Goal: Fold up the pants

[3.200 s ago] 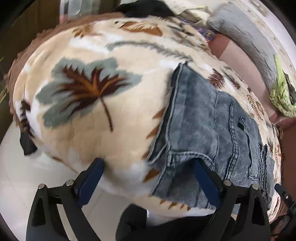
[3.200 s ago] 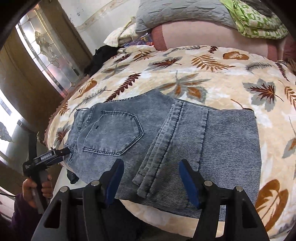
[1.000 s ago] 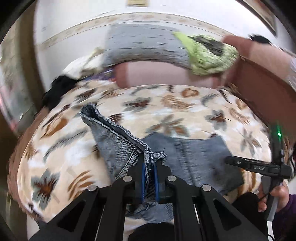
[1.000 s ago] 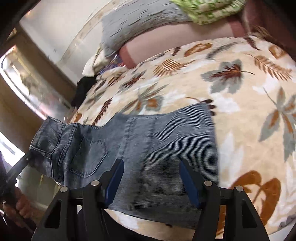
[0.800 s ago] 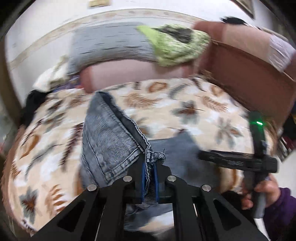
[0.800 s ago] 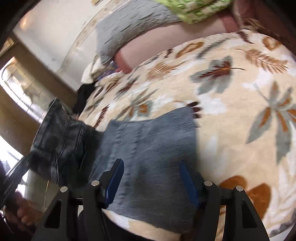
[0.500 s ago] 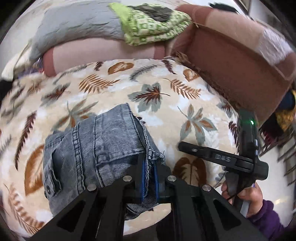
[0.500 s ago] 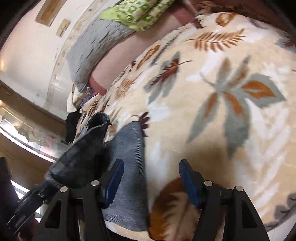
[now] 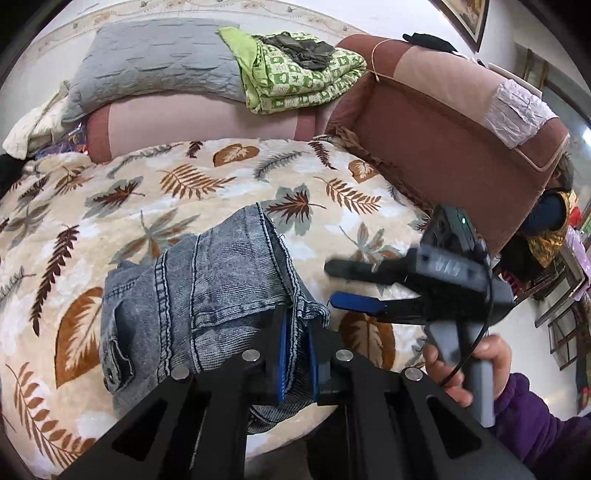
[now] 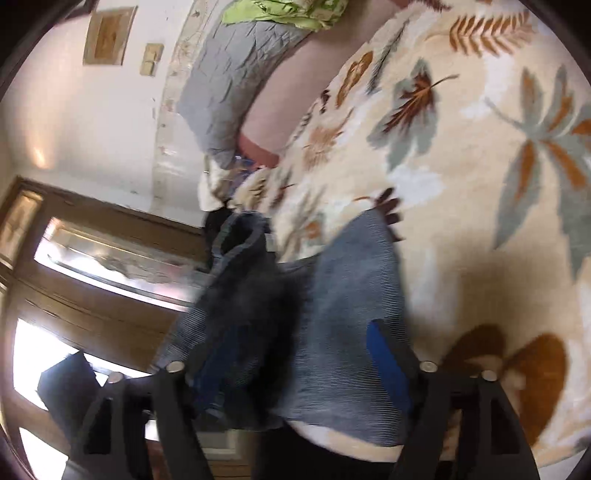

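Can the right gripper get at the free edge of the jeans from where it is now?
Probably yes. The right gripper is open beside the jeans, with only bare blanket between; the left gripper grips the near corner.

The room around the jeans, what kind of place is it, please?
Most likely a home bedroom or living room: the jeans lie on a leaf-print blanket, with a grey pillow and folded green bedding behind, and a picture on the wall.

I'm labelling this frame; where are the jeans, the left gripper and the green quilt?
jeans [image 9: 221, 273], left wrist view, denim panel.
left gripper [image 9: 295, 354], left wrist view, between fingertips.
green quilt [image 9: 295, 81], left wrist view, folded top.
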